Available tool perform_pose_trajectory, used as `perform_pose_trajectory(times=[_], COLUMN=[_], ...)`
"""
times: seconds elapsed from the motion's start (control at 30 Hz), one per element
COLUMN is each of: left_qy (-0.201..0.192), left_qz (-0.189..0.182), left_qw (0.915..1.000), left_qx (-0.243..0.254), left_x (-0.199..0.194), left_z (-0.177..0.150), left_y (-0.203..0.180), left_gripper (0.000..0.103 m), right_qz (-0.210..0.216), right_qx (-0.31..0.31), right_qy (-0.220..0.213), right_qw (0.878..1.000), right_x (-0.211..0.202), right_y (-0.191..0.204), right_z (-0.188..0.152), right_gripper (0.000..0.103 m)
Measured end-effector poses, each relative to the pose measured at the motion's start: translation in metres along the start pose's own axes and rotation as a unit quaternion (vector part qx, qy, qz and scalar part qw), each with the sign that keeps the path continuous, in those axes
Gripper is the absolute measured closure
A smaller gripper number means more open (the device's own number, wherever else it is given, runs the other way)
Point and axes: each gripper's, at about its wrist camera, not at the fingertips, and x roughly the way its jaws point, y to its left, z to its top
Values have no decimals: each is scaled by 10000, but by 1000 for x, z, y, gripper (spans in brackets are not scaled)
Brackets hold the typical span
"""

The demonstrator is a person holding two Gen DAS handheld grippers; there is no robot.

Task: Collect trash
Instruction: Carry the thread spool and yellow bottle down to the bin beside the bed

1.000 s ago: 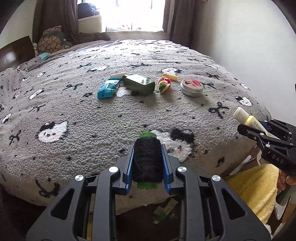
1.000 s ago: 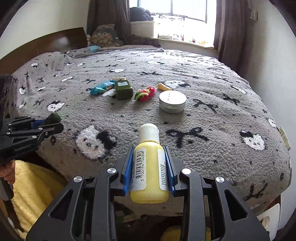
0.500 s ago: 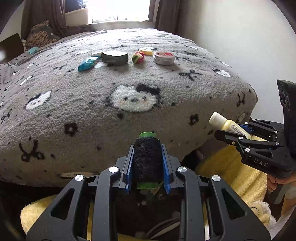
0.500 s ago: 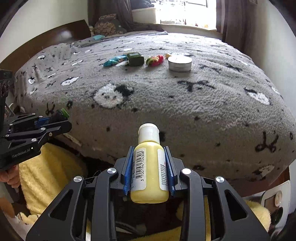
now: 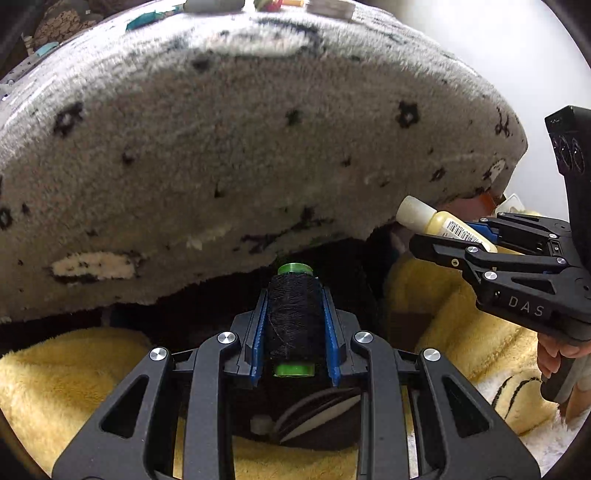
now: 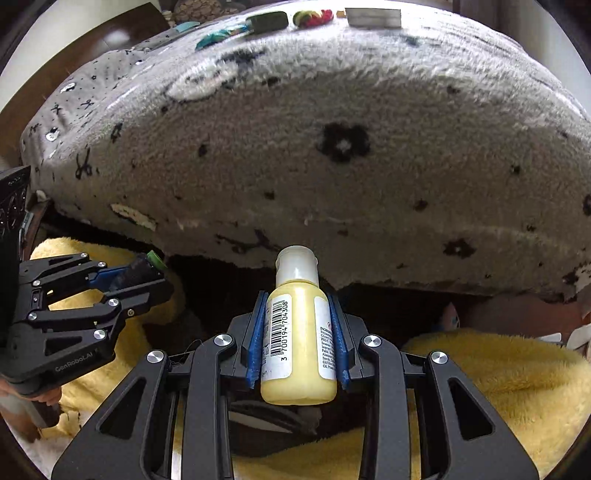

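Right now both grippers carry trash, and the step looks like taking it down to a drop spot below the bed [image 6: 332,122].

Left gripper [image 5: 294,317] is clenched on a black thread spool [image 5: 293,317] with green ends. The spool sits upright between the blue pads, at 12 o'clock from the gripper's body, pointing at the dark gap under the bed edge.

Right gripper [image 6: 298,332] is clenched on a yellow bottle [image 6: 299,350] with a white cap. The bottle stands straight between the pads, cap at 12 o'clock. In the left view this gripper shows at 3 o'clock, with the bottle poking out toward 10 o'clock.

Below both grippers lies a yellow fuzzy blanket [image 5: 66,384], and a dark opening [image 5: 314,417] sits under the spool at 6 o'clock. I cannot tell if that is a bin.

Next, I think each gripper needs to be right over the drop spot, then let go, one at a time so they do not bump.

More things wait on top of the bed at 12 o'clock: a round tin [image 6: 373,16], a colorful bundle [image 6: 312,16], a dark box [image 6: 267,20] and a blue wrapper [image 6: 218,35].
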Motion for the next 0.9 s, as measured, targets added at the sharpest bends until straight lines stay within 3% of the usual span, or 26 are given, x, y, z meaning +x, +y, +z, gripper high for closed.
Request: perform_pose_trajectory(times=[0.5, 0.9], left_qy=[954, 1224], left_qz=[-247, -485], left_qw=[9951, 9913], left_qx=[-57, -68], left_x=[69, 89], left_z=[-18, -20], left_y=[5, 10], left_gripper=[78, 75], right_qz=[193, 216], right_qx=[255, 310], right_qy=[879, 999], right_qw=[9956, 9943], right_x=[56, 72], right_y=[-12, -10], right_z=[-6, 0], right_gripper=[71, 69])
